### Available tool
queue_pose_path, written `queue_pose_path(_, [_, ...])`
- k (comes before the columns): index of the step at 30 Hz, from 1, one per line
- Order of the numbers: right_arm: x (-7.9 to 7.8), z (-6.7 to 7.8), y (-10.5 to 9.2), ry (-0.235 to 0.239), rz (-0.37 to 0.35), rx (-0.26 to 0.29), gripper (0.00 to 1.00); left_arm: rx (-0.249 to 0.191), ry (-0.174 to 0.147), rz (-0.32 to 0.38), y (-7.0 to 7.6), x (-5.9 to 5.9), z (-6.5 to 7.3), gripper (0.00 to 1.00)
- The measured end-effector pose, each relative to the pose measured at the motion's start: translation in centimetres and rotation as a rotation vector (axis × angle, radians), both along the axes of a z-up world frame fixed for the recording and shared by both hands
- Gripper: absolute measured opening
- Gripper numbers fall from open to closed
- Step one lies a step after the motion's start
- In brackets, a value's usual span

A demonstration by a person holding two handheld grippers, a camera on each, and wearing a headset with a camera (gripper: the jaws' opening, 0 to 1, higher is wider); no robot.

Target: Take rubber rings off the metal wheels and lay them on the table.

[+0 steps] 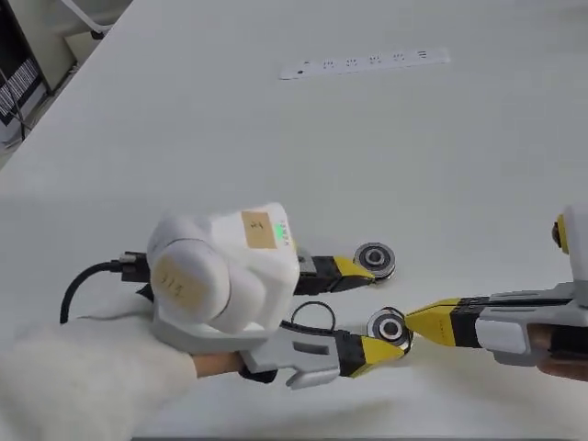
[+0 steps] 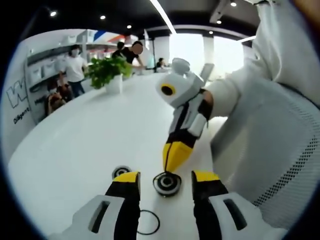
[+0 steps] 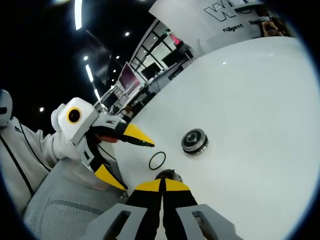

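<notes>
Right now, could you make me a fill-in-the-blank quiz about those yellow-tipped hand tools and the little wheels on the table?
1. The left gripper has its yellow-tipped jaws ___, one on either side of a round metal wheel.
2. The right gripper has its jaws ___, tips at that wheel.
3. ___ thin black rubber ring lies loose on the white table.
Missing words: open; shut; One.

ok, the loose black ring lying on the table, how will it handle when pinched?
The ring looks thin as wire, so probably floppy and very light. Lying flat on the table, it likely won't roll, but may be hard to get under.
</notes>
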State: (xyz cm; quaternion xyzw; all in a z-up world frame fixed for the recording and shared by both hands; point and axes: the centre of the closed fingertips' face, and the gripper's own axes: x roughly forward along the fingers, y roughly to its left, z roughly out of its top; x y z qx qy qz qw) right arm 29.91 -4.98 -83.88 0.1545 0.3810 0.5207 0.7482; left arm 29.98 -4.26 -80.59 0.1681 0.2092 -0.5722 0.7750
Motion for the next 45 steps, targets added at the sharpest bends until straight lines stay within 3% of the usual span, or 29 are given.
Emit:
queue_pose_path(5, [0.0,0.1,0.0,-0.006,0.002,-0.003,0.00,-0.008,-0.032,0.014,0.7,0.5,1.3,0.44])
queue_pose_path(8, [0.0,0.1,0.0,-0.010,0.005,-0.005,0.00,0.013,-0.046,0.031,1.1,1.1,0.6,0.42])
queue_pose_path(10, [0.0,0.2,0.1,-0.011,0.008,-0.003,0.00,0.089,-0.024,0.023,1.7,0.9,-1.4,0.42])
queue_pose_path(11, [0.0,0.3,0.1,-0.015,0.010,-0.005,0.00,0.103,-0.020,0.016,1.7,0.8,-1.8,0.42])
queue_pose_path(15, [-0.1,0.4,0.2,-0.020,0.018,-0.001,0.00,0.089,-0.014,0.002,1.5,0.4,-1.7,0.43])
queue_pose_path(23, [0.0,1.0,0.4,-0.030,0.023,0.018,0.00,0.032,-0.024,0.037,1.9,1.2,0.2,0.48])
queue_pose_path(24, [0.1,1.6,0.5,-0.029,0.019,0.047,0.00,0.030,-0.026,0.036,1.9,1.2,0.4,0.49])
queue_pose_path(26, [0.4,2.1,0.3,-0.038,0.009,0.048,0.00,0.027,-0.028,0.027,2.2,1.2,0.9,0.52])
queue_pose_path(32, [1.2,2.5,-0.6,-0.056,-0.003,0.028,0.00,-0.014,-0.057,0.039,3.6,1.3,4.0,0.59])
queue_pose_path(39, [1.6,3.5,-1.5,-0.081,-0.015,0.021,0.00,-0.014,-0.090,0.084,5.7,1.1,5.9,0.65])
queue_pose_path(45, [1.9,4.6,-2.1,-0.089,-0.032,0.029,0.00,-0.001,-0.109,0.106,6.7,0.5,6.4,0.71])
